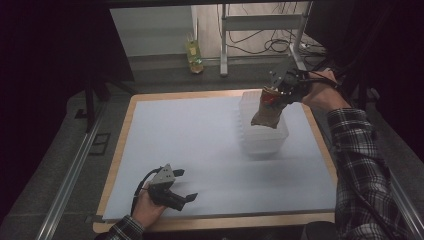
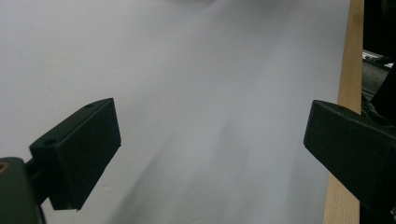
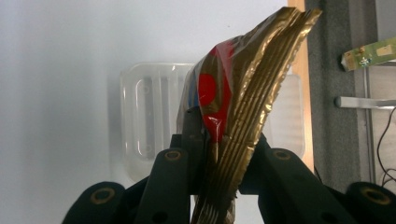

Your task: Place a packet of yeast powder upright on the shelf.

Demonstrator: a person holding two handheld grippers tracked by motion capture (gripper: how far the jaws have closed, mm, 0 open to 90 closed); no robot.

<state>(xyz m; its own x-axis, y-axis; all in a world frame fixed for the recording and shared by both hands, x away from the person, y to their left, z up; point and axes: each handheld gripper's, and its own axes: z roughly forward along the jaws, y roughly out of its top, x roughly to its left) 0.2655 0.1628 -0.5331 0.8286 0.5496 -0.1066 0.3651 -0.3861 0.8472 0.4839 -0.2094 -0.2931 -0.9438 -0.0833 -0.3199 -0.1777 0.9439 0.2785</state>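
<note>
The right gripper (image 1: 278, 93) has its jaws clamped on a gold snack bag (image 1: 266, 111) with a red patch, pinching the flat crimped edge. The bag hangs down from the jaws over a clear plastic tub (image 1: 280, 139) that stands near the far right corner of the worktop (image 1: 200, 150). In the right gripper view the bag (image 3: 243, 88) stands edge-on between the jaws, with the tub (image 3: 144, 121) behind it on the pale sheet.

The grip looks thin: only the crinkled seam is caught, so the glossy film could slide out if the hand jolts, and the bag would drop wherever it happens to be. Its lower end seems to hang at the tub's far rim rather than squarely over the opening. Lowered from there, it may catch on the wall, fold over it, or end up draped half in and half out. The tub looks light and nothing steadies it, so a push from the bag or the jaws could shove it toward the right edge or tip it.

The left gripper (image 1: 175, 196) rests by the near edge toward the left corner, jaws spread wide and empty (image 2: 210, 154), too far off to brace the tub
</note>
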